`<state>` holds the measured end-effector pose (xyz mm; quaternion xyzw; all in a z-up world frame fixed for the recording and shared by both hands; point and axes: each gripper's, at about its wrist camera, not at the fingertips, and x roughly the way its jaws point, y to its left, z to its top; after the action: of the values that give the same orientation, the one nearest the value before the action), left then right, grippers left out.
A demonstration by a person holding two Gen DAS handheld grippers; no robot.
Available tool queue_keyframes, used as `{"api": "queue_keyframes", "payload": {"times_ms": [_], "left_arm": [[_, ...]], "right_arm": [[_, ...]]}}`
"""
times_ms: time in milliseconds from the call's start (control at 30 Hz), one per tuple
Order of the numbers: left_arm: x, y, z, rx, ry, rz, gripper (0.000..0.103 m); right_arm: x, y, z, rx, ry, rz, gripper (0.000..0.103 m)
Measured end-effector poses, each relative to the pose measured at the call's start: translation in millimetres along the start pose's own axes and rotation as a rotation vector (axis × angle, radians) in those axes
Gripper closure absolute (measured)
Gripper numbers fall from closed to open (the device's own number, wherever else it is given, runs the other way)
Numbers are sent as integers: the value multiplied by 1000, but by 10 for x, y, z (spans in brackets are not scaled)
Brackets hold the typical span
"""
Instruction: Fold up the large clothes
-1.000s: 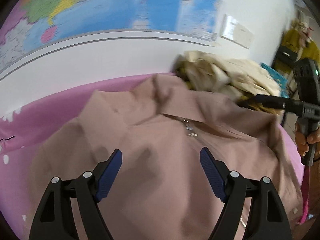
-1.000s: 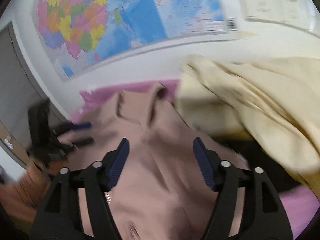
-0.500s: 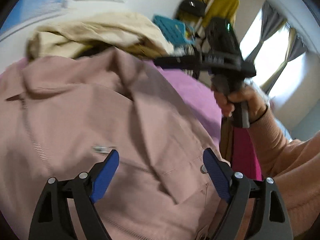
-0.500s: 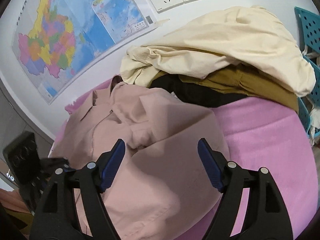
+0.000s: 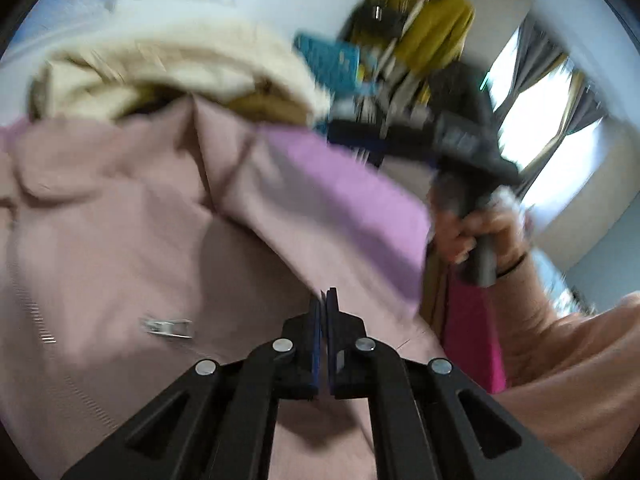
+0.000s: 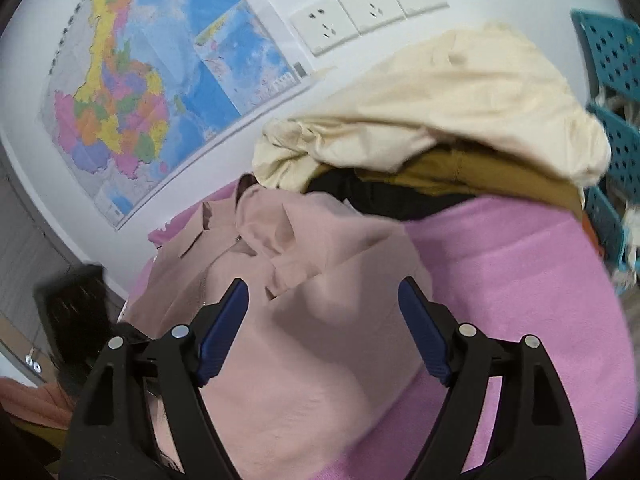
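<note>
Pink jacket (image 6: 320, 320) under R tool (image 6: 324, 328)

Both wrist views closely overlook the pink jacket (image 5: 120, 216).

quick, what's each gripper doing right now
Left gripper: jaws shut on the pink jacket.
Right gripper: jaws open, holding nothing, above the jacket.

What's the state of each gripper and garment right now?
left gripper: jaws shut on the pink jacket's fabric
right gripper: jaws open, empty, over the jacket
pink jacket: rumpled, unfolded, collar toward wall
jacket zipper: pull lying flat; open or closed unclear
cream garment: heaped on the darker clothes
</note>
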<state>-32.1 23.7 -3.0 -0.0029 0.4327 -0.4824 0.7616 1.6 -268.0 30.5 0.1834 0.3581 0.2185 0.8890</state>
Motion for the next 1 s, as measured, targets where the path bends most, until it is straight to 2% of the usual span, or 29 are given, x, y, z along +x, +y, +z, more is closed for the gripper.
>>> {"api": "queue_keyframes", "payload": {"times_ms": [133, 200, 233, 267, 300, 333, 400, 500, 567, 667, 700, 767, 800, 833, 933, 1000], "left_arm": [[-658, -39, -65, 18, -111, 76, 102], [-835, -33, -145, 10, -122, 114, 102], [-874, -30, -200, 8, -118, 142, 94], [-857, -26, -260, -1, -108, 155, 82], [-820, -7, -298, -19, -98, 149, 41], [-703, -20, -338, -45, -92, 149, 20], [-472, -33, -334, -50, -74, 133, 18], [-160, -5, -380, -55, -26, 131, 15], [177, 36, -340, -52, 56, 131, 13], [484, 34, -315, -39, 128, 142, 13], [518, 24, -315, -37, 130, 136, 16], [558, -2, -327, -29, 123, 87, 45], [580, -6, -331, -32, 143, 61, 80], [593, 1, -341, -47, 165, 67, 102], [376, 27, -322, -54, 102, 104, 103], [79, 46, -305, -61, 45, 108, 103]], "right_arm": [[89, 157, 255, -90, 9, -6, 24], [237, 239, 372, -129, 34, 0, 24], [337, 292, 429, -158, 48, -4, 25], [440, 327, 479, -168, 61, -11, 25], [519, 339, 509, -164, 74, -2, 25], [571, 344, 517, -157, 80, 11, 25], [660, 366, 513, -146, 85, 43, 25], [721, 371, 481, -141, 85, 39, 25], [754, 365, 482, -143, 91, 27, 24], [833, 369, 516, -170, 111, -17, 24], [880, 384, 538, -191, 124, -25, 24], [977, 404, 573, -224, 145, -60, 23], [1039, 414, 599, -239, 162, -68, 23], [1140, 434, 646, -261, 185, -85, 23], [1370, 476, 742, -309, 254, -95, 23], [1495, 499, 803, -336, 287, -123, 22]]}}
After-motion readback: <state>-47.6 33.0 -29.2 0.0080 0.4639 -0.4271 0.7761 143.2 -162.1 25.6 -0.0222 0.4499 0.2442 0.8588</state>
